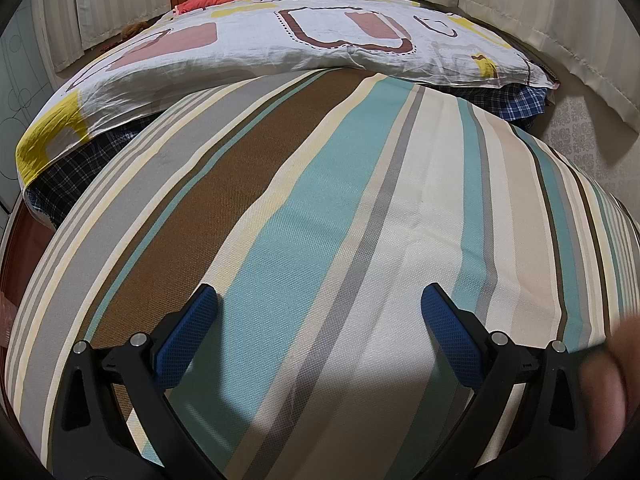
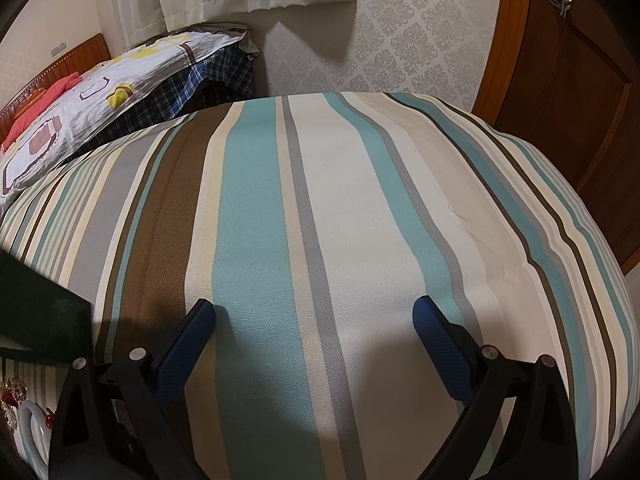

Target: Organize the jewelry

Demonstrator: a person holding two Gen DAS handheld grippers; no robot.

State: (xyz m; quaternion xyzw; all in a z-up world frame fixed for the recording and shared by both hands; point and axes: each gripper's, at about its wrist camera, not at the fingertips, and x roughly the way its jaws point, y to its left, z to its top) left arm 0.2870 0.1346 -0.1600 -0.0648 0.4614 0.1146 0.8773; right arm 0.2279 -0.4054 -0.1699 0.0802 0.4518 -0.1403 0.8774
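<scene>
Left gripper [image 1: 319, 300]: jaws spread wide, nothing between them; blue pads with a fine dimpled grip on black arms.
Right gripper [image 2: 314, 306]: likewise wide open and empty, hanging over the middle of the frame.
Surface [image 2: 360, 208]: covered in a striped cloth, coarse woven weave, bands of teal, cream, grey and brown; bare under both grippers.
Jewelry [image 2: 14, 396]: lower left edge of the right wrist view, a small cluster with sparkly stones, red bits and a pale smooth ring or bangle [image 2: 30, 420]; too cropped to say more.
Dark box [image 2: 40, 316]: just above that cluster, flat, matte, dark green; possibly a case or lid, I can't tell.
Progress: looks barely begun to me; nothing is gripped and the pieces lie loose.
Bed [image 1: 320, 40]: upper frame, rumpled printed quilt, wooden headboard.
</scene>
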